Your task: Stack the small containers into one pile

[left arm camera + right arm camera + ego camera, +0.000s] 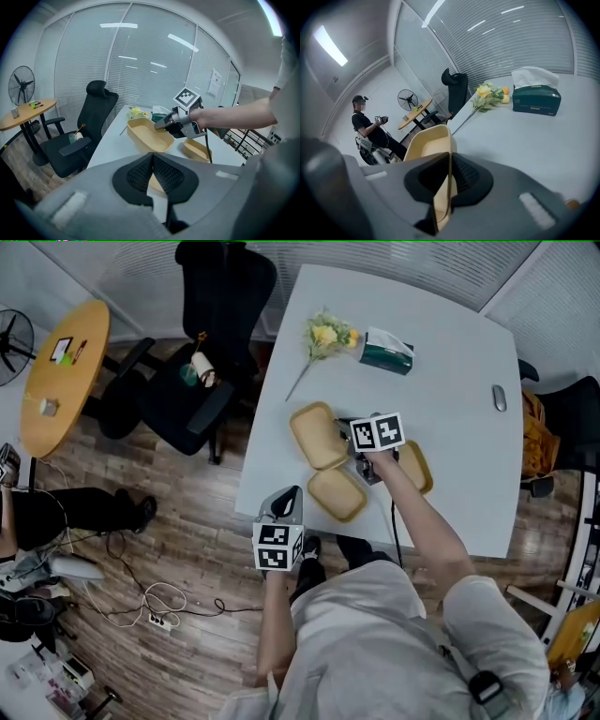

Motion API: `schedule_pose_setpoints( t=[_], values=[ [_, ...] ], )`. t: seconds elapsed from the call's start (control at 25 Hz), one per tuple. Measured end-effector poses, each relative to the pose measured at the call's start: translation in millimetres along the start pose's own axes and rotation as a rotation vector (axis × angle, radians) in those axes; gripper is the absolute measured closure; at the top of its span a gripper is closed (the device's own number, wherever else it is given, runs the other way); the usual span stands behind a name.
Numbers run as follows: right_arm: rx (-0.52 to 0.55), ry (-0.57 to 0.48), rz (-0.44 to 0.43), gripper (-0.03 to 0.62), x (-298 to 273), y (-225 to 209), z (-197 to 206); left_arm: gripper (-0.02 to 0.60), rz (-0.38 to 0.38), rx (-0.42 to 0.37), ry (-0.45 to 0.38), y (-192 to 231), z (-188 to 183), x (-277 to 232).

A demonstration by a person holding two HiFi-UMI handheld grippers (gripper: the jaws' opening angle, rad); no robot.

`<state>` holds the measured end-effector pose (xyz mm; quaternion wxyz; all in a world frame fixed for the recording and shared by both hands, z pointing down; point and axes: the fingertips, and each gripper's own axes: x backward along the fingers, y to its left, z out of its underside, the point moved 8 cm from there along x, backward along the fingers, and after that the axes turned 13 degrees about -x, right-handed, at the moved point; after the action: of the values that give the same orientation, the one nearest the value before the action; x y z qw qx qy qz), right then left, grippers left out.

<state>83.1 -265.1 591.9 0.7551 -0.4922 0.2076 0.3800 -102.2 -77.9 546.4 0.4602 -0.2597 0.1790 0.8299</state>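
Note:
Three shallow tan containers are on or over the white table [450, 381]. My right gripper [344, 430] is shut on the rim of one tan container [317, 435], which is lifted and tilted; in the right gripper view its thin wall [440, 187] runs between the pads and its bowl [426, 145] opens away. A second container [337, 493] lies by the front edge. A third container [417, 465] sits partly hidden behind my right forearm. My left gripper [286, 498] hovers at the table's front-left edge, shut and holding nothing [152, 166]. The left gripper view shows the held container [147, 136] and the right gripper [161, 124].
Yellow flowers [323, 337] and a green tissue box [387, 351] lie at the table's far side, a small grey object [500, 397] at its right. A black office chair [202, 352], a round wooden table [61, 371] and a fan [14, 343] stand left. A person [365, 126] stands far off.

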Motion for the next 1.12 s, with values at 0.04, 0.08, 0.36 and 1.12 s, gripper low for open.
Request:
schedule_pose_setpoints(
  t=[0.04,0.08,0.36,1.12],
  values=[
    [0.016,0.012,-0.005,0.574,4,1,3,0.575,0.004,-0.003,-0.001,-1,1,1],
    [0.031,0.024,-0.01,0.574,7,2,7,0.575,0.01,-0.005,-0.001,-3,2,2],
    [0.093,0.131,-0.054,0.574,28,4,44,0.575,0.037,-0.013,0.007,-16,14,9],
    [0.109,0.311,-0.122,0.574,40,-11,106,0.575,0.024,0.007,0.025,-27,29,20]
  ],
)
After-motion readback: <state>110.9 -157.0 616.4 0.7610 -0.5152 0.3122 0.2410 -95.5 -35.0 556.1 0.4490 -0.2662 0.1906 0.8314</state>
